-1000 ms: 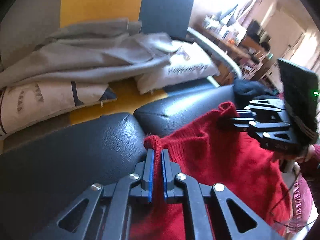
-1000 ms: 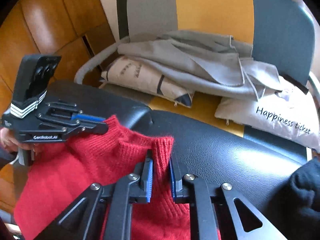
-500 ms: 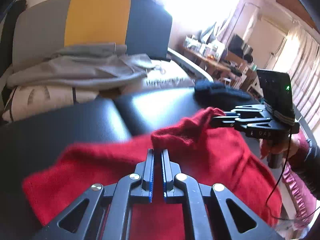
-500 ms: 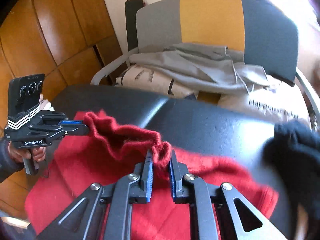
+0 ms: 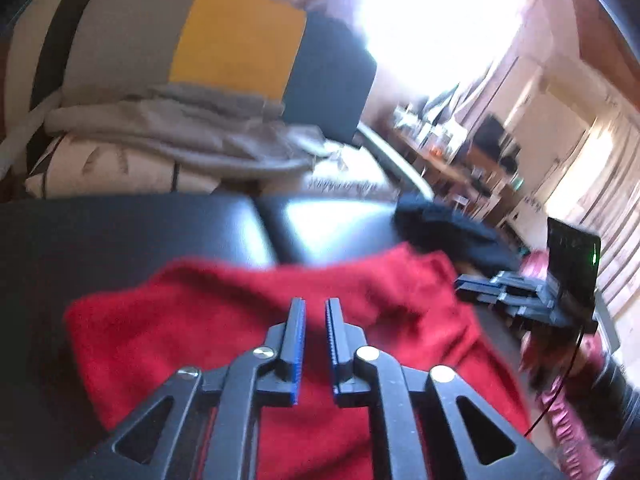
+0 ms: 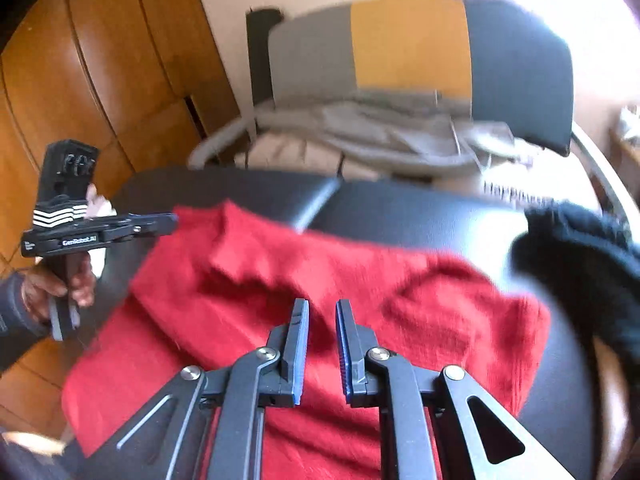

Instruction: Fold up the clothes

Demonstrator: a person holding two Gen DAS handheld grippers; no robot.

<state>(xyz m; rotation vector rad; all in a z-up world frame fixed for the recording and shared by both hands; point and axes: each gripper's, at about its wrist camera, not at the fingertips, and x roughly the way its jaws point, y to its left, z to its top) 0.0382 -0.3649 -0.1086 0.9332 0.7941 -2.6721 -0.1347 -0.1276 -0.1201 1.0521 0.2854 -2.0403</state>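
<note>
A red knitted sweater (image 5: pixel 200 332) lies loosely folded on the black leather surface (image 5: pixel 120 232). My left gripper (image 5: pixel 315 304) hovers just over its middle, open, with nothing between the blue pads. In the left wrist view my right gripper (image 5: pixel 460 288) hangs at the sweater's right edge. The right wrist view shows the same sweater (image 6: pixel 260 280) rumpled below my right gripper (image 6: pixel 322 304), which is open and empty. My left gripper (image 6: pixel 174 220) sits at the sweater's far left corner, held by a hand (image 6: pixel 76 280).
A dark navy garment (image 6: pixel 580 248) lies at the right end of the leather surface (image 6: pixel 420 216). Behind it stands a grey, yellow and dark chair (image 5: pixel 232 40) piled with grey clothes (image 5: pixel 180 128) and pillows. Wooden panels (image 6: pixel 100 80) rise on the left.
Both grippers carried the sweater's edge toward me, then let go of it. The cloth now lies folded over and both pairs of jaws stand apart, empty, above it.
</note>
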